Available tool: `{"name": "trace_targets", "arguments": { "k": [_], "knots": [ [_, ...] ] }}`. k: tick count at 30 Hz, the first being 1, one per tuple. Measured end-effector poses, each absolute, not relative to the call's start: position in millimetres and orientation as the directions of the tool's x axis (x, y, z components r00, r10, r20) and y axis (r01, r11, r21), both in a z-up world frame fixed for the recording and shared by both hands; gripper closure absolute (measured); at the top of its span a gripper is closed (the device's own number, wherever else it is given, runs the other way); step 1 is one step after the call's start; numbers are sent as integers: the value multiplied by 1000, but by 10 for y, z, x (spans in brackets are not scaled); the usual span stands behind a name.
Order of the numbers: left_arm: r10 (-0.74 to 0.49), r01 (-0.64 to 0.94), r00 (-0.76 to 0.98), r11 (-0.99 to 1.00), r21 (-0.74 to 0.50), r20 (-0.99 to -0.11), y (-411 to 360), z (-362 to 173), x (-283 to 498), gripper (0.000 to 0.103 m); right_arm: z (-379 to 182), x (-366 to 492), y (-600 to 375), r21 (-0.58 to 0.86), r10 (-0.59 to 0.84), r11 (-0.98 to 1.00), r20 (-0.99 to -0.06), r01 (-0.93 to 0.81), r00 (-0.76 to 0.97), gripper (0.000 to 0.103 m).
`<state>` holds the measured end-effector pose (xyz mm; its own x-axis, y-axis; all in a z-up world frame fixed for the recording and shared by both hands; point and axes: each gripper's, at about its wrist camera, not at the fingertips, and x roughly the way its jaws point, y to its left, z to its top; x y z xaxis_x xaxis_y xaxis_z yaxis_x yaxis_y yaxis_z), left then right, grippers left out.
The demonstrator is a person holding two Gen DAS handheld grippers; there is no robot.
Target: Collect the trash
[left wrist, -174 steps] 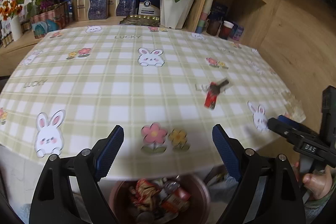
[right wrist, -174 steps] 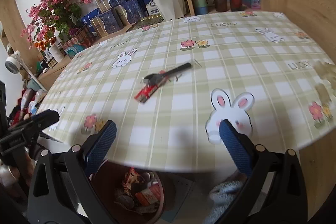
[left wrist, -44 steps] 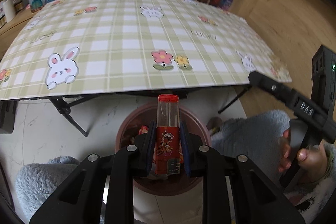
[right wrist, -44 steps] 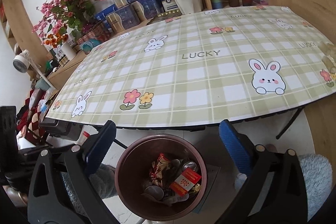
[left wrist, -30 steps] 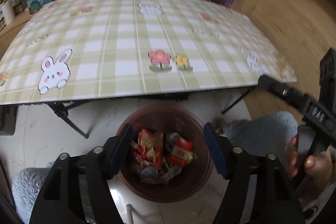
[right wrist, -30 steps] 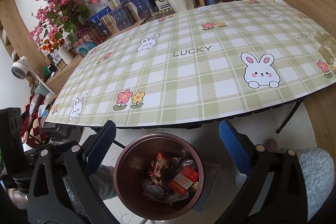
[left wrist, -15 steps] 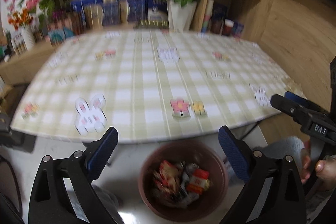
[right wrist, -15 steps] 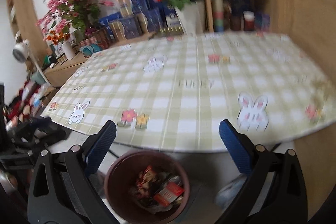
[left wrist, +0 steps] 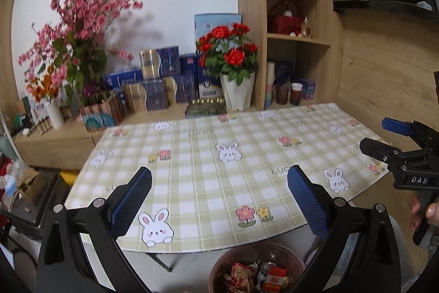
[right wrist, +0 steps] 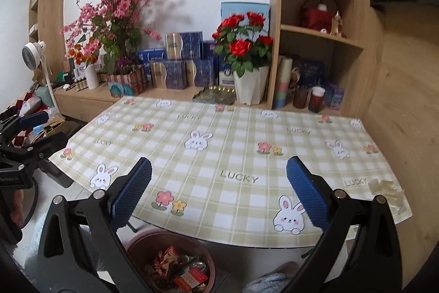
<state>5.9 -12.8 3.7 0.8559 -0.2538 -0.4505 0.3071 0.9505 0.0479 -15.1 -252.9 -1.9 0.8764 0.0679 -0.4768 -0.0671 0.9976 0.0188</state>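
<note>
Left gripper (left wrist: 219, 199), black-framed with blue ribbed pads, jaws spread wide and holding nothing; it hangs above the near edge of the worktop (left wrist: 208, 177), a table under a green-and-white checked cloth printed with rabbits, flowers and the word LUCKY. Right gripper (right wrist: 219, 197), of the same build, jaws likewise spread and empty, held over the same near edge further to the right; it also shows at the right margin of the left wrist view, with fingers of the holding hand (left wrist: 424, 212) just below it.

Round reddish-brown waste bin (right wrist: 137, 243) on the floor just below and in front of the worktop's near edge, partly hidden by the gripper frames. The collected trash lies inside it: crumpled red-and-gold wrappers (right wrist: 167, 257), a flat red-and-white packet (right wrist: 192, 276) and metal can tops; the same contents appear at the bottom of the left wrist view (left wrist: 255, 273).

Behind the worktop, a low wooden sideboard (left wrist: 55, 139) carries blue-and-gold gift boxes (left wrist: 159, 84), a white faceted pot of red roses (left wrist: 236, 95), a tall spray of pink blossom (left wrist: 79, 18) and a small white vase. A wooden shelf unit (right wrist: 321, 32) stands at the right, with stacked pastel cups (right wrist: 282, 89) and dark jars at its foot. A patch of clear tape (right wrist: 387, 188) sits near the cloth's right corner. A white fan (right wrist: 34, 51) stands at far left.
</note>
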Motion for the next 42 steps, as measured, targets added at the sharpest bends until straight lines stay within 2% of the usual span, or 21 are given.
{"name": "trace_targets", "arguments": {
  "k": [9,23,42],
  "knots": [
    [-289,322,860,947,10,-421,-90,232,-57,6,110,-257,-2544,17,60,998,-460,-58,886,6],
    [-235,280,875,959,47,-424,-105,251,-103,6,75,-292,-2542,33,68,998,-470,-59,880,6],
    [-223,278,873,958,68,-434,-137,216,-126,6,1,-304,-2571,37,63,998,-478,-51,876,6]
  ]
}}
